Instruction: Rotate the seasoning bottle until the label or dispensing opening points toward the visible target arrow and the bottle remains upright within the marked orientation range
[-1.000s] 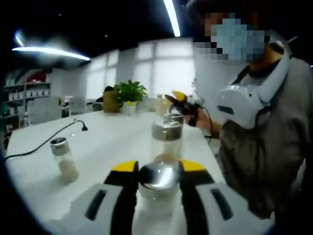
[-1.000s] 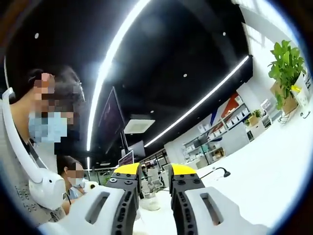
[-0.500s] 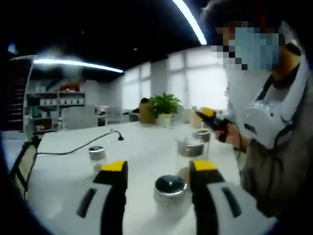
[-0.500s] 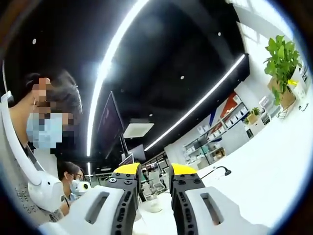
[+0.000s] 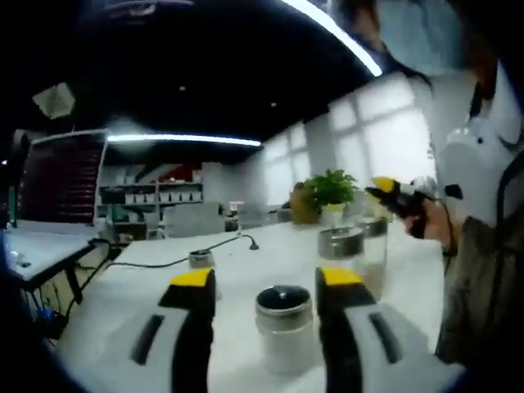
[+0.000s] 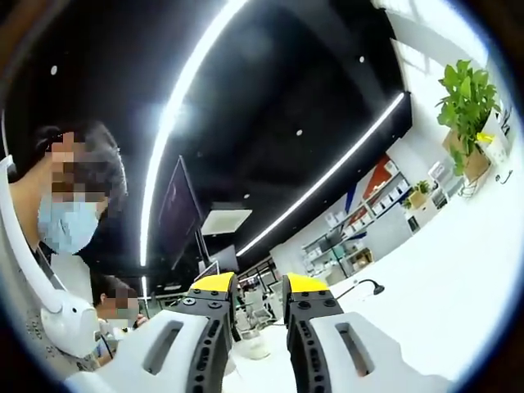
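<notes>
In the left gripper view, the left tool (image 5: 266, 282) rises from the bottom edge with its two yellow-tipped jaws spread apart. Between them, touching neither, stands a small seasoning bottle (image 5: 285, 329) with a clear body, pale contents and a dark metal cap; it stands upright on the white counter (image 5: 139, 286). Which way its label or opening faces cannot be made out. Just beyond the right jaw stand two taller glass jars: a jar with a metal lid (image 5: 341, 246) and, beside it to the right, a second jar (image 5: 376, 246). Farther back on the left sits a small shaker (image 5: 201, 260) with a metal top, and a black cable (image 5: 176, 260) trails across the counter behind it. To the right, the person's hand (image 5: 438, 229) grips the right tool (image 5: 393, 190), yellow at its tip, lifted above the counter near the jars. At the far end of the counter is a potted plant (image 5: 330, 190), with windows and shelves behind.

In the right gripper view, the right tool (image 6: 259, 285) points upward toward the dark ceiling and its strip lights (image 6: 176, 110). Its jaws stand slightly parted with nothing between them. The white counter (image 6: 458, 270) slopes off to the right, with the potted plant (image 6: 469, 102) at its far edge.
</notes>
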The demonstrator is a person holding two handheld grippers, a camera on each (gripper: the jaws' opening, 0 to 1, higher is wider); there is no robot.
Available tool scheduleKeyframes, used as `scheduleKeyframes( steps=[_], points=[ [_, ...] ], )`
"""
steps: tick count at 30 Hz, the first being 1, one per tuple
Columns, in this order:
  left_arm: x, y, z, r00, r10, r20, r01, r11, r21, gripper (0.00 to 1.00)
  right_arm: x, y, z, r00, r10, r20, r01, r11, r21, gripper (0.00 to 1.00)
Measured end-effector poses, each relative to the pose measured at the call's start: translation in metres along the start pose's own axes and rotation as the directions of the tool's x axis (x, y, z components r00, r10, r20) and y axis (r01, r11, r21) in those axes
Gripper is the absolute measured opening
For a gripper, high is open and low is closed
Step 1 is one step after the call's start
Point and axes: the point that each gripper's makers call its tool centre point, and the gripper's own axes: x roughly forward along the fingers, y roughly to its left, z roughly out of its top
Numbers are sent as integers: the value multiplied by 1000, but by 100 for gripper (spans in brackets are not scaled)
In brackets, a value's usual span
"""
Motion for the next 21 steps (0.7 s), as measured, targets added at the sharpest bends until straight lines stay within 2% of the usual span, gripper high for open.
scheduleKeyframes(
  steps=[1,2,4,6,10,12,13,15,16,21],
  points=[
    [0,-2,2,1000,-7,23,8,999,-47,48,0,0,1,1000,-1,-1,1,1000,2,21],
    [-1,-2,4,999,-4,41,7,998,-60,51,1,0,1,1000,-1,-4,1,1000,1,21],
    [-1,0,1,999,27,27,-27,999,-17,54,1,1,3,1000,-2,-8,2,1000,-11,21],
    [1,-4,-3,1000,20,2,-20,1000,24,47,1,0,6,1000,-5,-8,5,1000,-16,21],
    [8,-14,-4,1000,-6,-1,6,1000,-8,52,4,-4,5,1000,-22,-15,22,1000,-21,21],
    [10,-10,-10,999,41,-33,-39,997,69,53,6,-6,3,999,-34,-25,33,999,-26,21],
    [11,-13,-14,998,29,-54,-25,997,75,52,7,-7,1,999,-39,-32,38,999,-26,21],
    [12,-14,-14,998,21,-52,-18,998,59,51,8,-8,-1,998,-46,-46,44,999,-31,21],
    [13,-17,-15,998,-2,-58,4,999,33,49,8,-9,-2,998,-46,-50,44,998,-35,21],
    [15,-16,-14,999,5,-42,-3,999,42,41,8,-11,-3,997,-54,-52,52,998,-39,21]
  ],
)
